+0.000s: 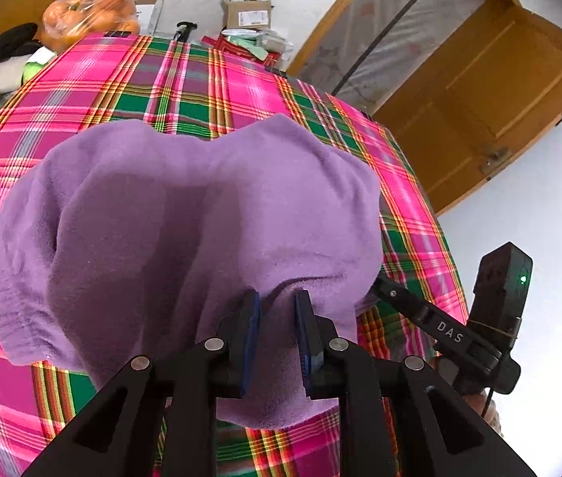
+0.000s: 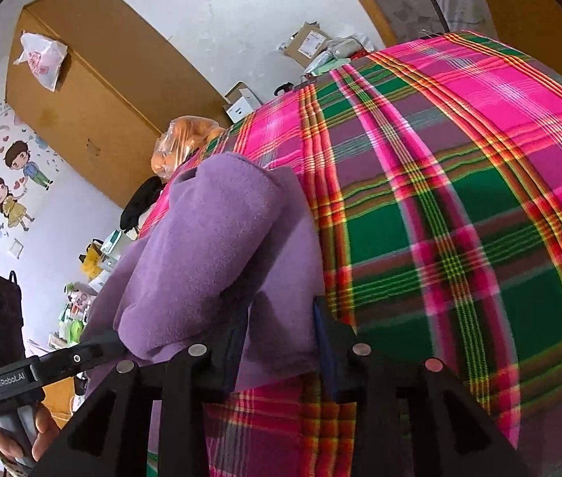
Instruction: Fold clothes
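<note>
Both the left gripper [image 1: 277,302] and right gripper [image 2: 281,318] pinch the near edge of the purple fleece cloth [image 1: 185,214], which stretches far across the plaid tablecloth [image 1: 201,79].

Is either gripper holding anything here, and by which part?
Both hold the purple garment: the left gripper pinches its near edge, and the right gripper has a bunched fold of its edge between its fingers.

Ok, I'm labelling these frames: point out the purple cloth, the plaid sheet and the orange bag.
Purple cloth [image 1: 201,206]: left wrist view, middle of its draped top.
Plaid sheet [image 2: 479,218]: right wrist view, bare green square.
Orange bag [image 1: 90,12]: left wrist view, centre of the plastic.
</note>
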`<state>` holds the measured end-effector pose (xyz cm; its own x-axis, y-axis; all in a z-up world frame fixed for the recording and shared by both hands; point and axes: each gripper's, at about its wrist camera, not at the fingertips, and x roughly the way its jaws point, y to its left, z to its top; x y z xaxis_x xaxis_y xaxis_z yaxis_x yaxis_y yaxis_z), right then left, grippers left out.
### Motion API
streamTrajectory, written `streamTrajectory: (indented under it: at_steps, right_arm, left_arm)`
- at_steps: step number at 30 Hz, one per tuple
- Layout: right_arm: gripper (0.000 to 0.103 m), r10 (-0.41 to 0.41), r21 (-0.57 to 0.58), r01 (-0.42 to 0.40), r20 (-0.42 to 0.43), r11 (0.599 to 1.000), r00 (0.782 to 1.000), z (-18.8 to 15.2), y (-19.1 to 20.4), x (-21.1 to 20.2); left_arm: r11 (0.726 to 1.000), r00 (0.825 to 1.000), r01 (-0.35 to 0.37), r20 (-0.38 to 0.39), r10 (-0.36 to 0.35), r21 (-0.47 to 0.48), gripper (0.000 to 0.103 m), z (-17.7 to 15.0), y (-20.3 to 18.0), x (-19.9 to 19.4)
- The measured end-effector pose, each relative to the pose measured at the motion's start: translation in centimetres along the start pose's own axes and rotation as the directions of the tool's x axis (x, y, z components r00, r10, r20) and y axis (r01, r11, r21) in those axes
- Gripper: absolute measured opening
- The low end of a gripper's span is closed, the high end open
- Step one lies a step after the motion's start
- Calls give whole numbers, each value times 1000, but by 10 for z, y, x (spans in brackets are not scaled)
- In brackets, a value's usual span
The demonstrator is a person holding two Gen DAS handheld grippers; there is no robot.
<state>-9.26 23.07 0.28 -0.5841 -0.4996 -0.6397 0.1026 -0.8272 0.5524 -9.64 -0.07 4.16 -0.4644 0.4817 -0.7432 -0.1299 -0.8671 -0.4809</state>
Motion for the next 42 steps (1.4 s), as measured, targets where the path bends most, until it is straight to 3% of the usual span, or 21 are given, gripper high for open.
streamTrajectory:
  at_steps: [3, 9, 20, 42]
  right_arm:
    - [18, 6, -15, -6, 8, 1000, 1000, -2, 3, -3]
    - [14, 18, -45, -17, 27, 999, 999, -5, 9, -9]
    - [13, 36, -29, -33, 128, 999, 991, -1, 9, -44]
    - [12, -48, 62, 33, 257, 998, 965, 4, -37, -106]
  left_arm:
    - [1000, 1000, -1, -1, 1, -2, 19, 0, 0, 0]
    - [1000, 1000, -7, 0, 7, 0, 19, -3, -3, 1]
    - [999, 999, 42, 6, -41, -4, 18, -6, -7, -5]
    - [997, 996, 74, -58, -71, 40, 16, -10, -32, 17]
